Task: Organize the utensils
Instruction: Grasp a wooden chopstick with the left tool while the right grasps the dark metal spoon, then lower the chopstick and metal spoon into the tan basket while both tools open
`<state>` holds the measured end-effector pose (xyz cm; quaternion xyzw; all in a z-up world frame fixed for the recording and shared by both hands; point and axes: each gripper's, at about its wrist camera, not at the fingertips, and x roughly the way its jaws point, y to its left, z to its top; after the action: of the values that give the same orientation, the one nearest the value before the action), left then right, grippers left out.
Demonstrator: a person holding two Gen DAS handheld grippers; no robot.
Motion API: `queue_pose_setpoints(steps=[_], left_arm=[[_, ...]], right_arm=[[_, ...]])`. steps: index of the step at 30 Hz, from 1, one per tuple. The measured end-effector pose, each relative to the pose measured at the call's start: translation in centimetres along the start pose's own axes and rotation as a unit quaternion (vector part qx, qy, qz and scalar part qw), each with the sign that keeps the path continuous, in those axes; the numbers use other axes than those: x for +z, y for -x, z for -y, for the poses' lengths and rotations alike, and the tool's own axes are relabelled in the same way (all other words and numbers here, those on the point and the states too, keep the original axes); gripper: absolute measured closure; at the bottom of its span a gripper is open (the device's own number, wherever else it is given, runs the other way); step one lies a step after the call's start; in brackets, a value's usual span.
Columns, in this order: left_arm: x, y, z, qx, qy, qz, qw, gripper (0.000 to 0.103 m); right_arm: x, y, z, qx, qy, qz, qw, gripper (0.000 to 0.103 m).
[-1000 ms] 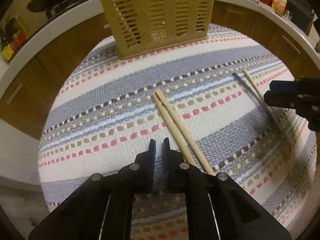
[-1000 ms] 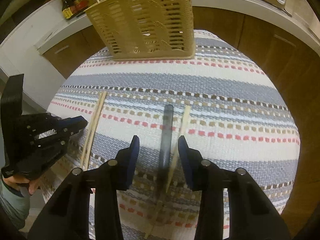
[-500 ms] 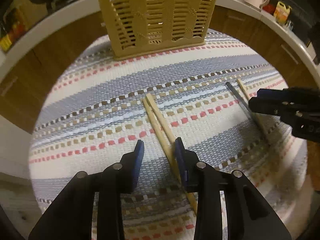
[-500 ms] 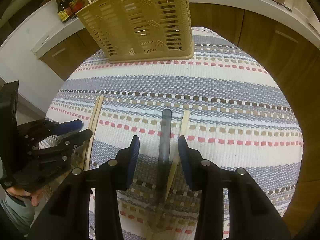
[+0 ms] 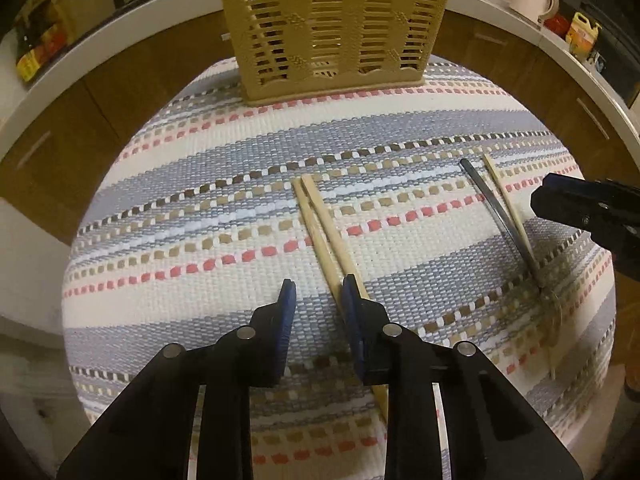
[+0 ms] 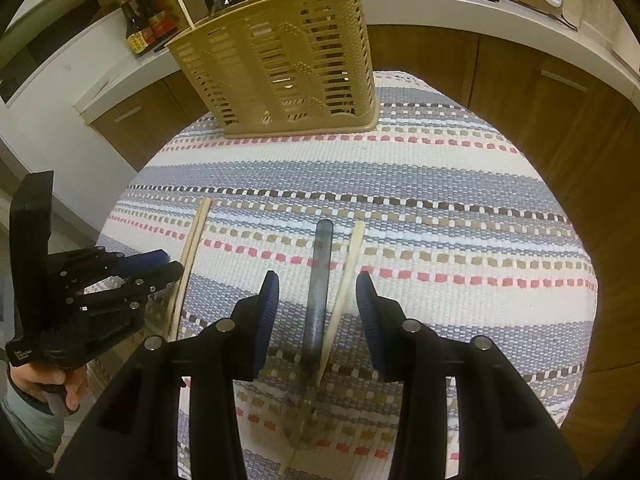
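A pair of wooden chopsticks (image 5: 320, 220) lies on the striped mat. My left gripper (image 5: 318, 284) hovers over its near part. The jaws are closing, with the sticks running along the inside of the right finger (image 5: 354, 312) and no pad pressing on them. To the right lie a dark metal spoon (image 6: 320, 272) and a single chopstick (image 6: 350, 268). Both run between the fingers of my right gripper (image 6: 317, 278), which is open and touches neither. The tan slotted utensil basket (image 5: 336, 28) stands at the mat's far edge. The left wrist view shows the right gripper (image 5: 580, 208) beside the spoon (image 5: 496, 208).
The woven striped mat (image 5: 200, 200) covers the table top. Brown cabinet fronts and a white counter curve behind it. Sauce bottles (image 6: 148, 20) stand on the counter at the left. A person's hand (image 6: 60, 384) holds the left gripper (image 6: 160, 264).
My left gripper's jaws went from shut to apart and shifted over the chopstick pair, which now lies by its right finger. The right gripper stays as it was.
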<state>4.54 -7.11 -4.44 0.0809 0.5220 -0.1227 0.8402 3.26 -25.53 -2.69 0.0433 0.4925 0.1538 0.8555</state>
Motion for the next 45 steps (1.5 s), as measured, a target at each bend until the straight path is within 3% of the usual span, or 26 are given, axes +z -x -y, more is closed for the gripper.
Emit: queue_pose_setpoints(steps=[4,7,12,16,20,26,30,33,39,45], left_arm=[[0.6,-0.6,0.9,0.017,-0.017,-0.004,0.9997,0.081],[1.0,-1.2,0.1,0.008,-0.008,-0.003,0.9999,0.096],[1.0,-1.1,-1.6,-0.041,0.015,0.007,0.9990,0.099],[0.9,-0.5,-4.4,-0.085,0.065,0.030,0.9938,0.099],[0.8,-0.5,-6.5,-0.102,0.091,0.028,0.9902,0.099],[0.3,-0.1,-7.7,-0.120,0.085,0.035,0.9885,0.099],[0.3,-0.2,-7.5,-0.132,0.079,0.044,0.9871,0.099],[0.6,0.0,-7.5,-0.135,0.080,0.055,0.9861,0.099],[0.6,1.0,-8.2,-0.149,0.082,0.071,0.9829,0.099],[0.4,3.7,-9.2,-0.164,0.082,0.121,0.9756,0.099]], right_arm=[[0.1,0.1,-0.5,-0.002,0.001,-0.002,1.000,0.066],[0.6,0.1,-1.0,0.006,0.011,-0.008,1.000,0.066],[2.4,-1.3,-0.9,0.009,0.001,-0.036,0.999,0.069],[3.3,-2.7,-1.6,0.006,0.001,-0.062,0.998,0.073],[3.4,-4.5,-2.2,-0.031,0.008,-0.094,0.995,0.074],[3.1,-5.6,-3.1,-0.066,0.021,-0.122,0.990,0.074],[2.5,-5.9,-4.7,-0.113,0.058,-0.131,0.983,0.082],[2.2,-6.0,-5.4,-0.118,0.067,-0.142,0.980,0.089],[2.2,-5.9,-6.4,-0.112,0.080,-0.133,0.982,0.093],[1.8,-1.1,-5.8,-0.042,0.054,-0.051,0.996,0.093]])
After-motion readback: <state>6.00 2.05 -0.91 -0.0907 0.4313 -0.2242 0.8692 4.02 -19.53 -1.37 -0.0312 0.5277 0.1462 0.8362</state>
